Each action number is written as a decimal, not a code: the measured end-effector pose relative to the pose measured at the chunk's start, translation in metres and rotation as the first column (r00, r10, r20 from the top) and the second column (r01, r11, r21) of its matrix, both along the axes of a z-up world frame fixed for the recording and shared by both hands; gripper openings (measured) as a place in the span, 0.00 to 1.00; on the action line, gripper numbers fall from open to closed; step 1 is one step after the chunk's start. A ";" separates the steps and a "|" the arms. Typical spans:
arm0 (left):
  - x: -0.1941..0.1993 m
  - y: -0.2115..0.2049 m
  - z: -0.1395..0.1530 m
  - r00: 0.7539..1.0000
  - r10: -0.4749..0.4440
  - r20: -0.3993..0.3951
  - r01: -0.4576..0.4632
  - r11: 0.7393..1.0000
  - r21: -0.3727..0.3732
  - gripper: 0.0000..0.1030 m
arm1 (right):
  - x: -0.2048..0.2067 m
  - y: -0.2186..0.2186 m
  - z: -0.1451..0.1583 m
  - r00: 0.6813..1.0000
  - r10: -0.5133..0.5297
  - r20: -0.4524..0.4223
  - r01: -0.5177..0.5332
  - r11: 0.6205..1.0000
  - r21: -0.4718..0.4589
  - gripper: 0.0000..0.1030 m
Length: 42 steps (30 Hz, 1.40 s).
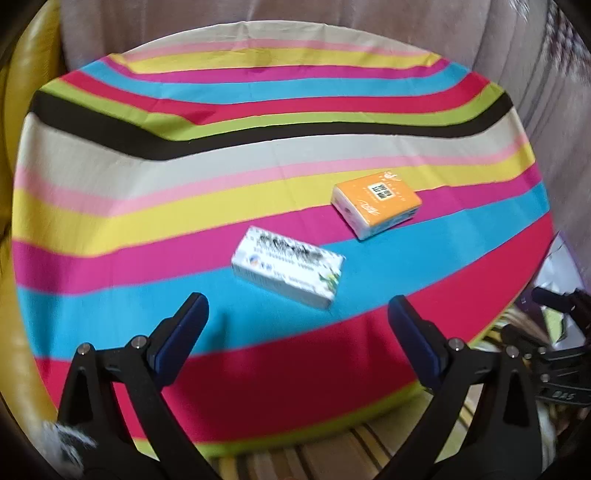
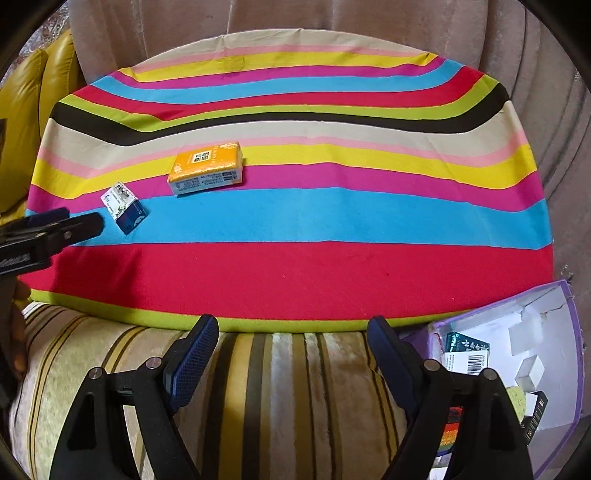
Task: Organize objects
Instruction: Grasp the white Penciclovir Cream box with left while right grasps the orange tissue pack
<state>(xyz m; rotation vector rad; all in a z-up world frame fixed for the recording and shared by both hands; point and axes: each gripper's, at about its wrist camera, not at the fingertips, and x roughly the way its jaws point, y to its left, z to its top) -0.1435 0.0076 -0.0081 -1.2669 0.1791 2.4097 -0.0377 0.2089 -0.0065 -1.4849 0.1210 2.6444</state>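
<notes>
A white printed box (image 1: pixel 288 271) lies on the blue stripe of the striped cloth (image 1: pixel 258 147), with an orange pack (image 1: pixel 376 205) farther back and to its right. My left gripper (image 1: pixel 297 306) stands open just short of the white box, nothing between its fingers. In the right wrist view the white box (image 2: pixel 123 210) sits at the left and the orange pack (image 2: pixel 207 168) behind it. There the left gripper (image 2: pixel 66 225) comes in from the left edge beside the white box. My right gripper (image 2: pixel 291 332) is open and empty over the cloth's near edge.
A purple-rimmed box (image 2: pixel 561 332) holding several small packages stands at the lower right, off the cloth. A striped cushion (image 2: pixel 277 387) lies below the cloth's front edge. A yellow seat (image 2: pixel 26 110) is at the left and a beige upholstered back (image 2: pixel 295 18) behind.
</notes>
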 end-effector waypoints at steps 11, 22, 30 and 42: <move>-0.037 0.006 -0.023 0.998 -0.055 0.032 0.057 0.997 -0.057 0.91 | -0.036 -0.017 0.003 0.999 0.032 -0.027 -0.032 0.999 0.006 0.81; -0.040 0.002 -0.031 0.999 -0.016 0.033 0.018 0.999 -0.040 0.78 | -0.080 -0.041 0.002 0.996 0.073 -0.059 -0.071 0.997 0.028 0.81; -0.042 -0.012 -0.032 0.995 0.093 0.025 -0.092 0.995 -0.040 0.78 | -0.111 -0.058 -0.004 0.991 0.118 -0.067 -0.115 0.992 0.041 0.82; -0.032 -0.020 -0.031 0.992 0.129 0.008 -0.129 0.991 -0.026 0.78 | -0.148 -0.066 -0.012 0.992 0.115 -0.056 -0.111 0.992 0.058 0.83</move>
